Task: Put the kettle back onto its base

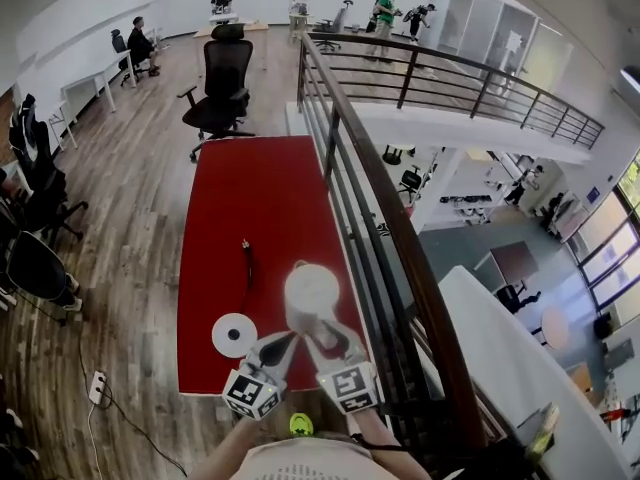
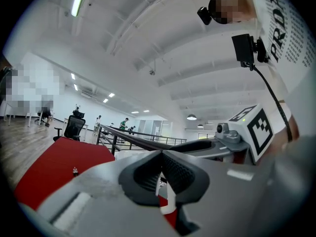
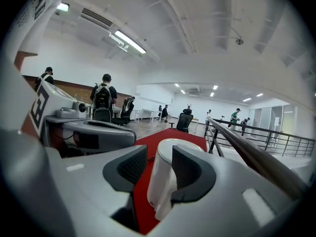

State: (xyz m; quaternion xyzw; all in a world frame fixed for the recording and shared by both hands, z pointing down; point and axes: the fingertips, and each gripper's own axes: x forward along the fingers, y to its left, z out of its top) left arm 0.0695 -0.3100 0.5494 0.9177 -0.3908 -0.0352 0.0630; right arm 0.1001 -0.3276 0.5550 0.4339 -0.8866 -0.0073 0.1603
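Evidently the kettle is not yet on its base, the white disc just left of it on the red table. The left gripper is pinched on what looks like its handle, probably to carry it. The right gripper has its jaws apart around the body, likely to steady it.

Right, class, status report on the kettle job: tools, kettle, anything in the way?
Left tool shut. Right tool open, kettle between its jaws. Kettle off its base, base beside it. Nothing between them.

Smooth matt white plastic kettle, red felt-like cloth, glossy wood-plank floor.
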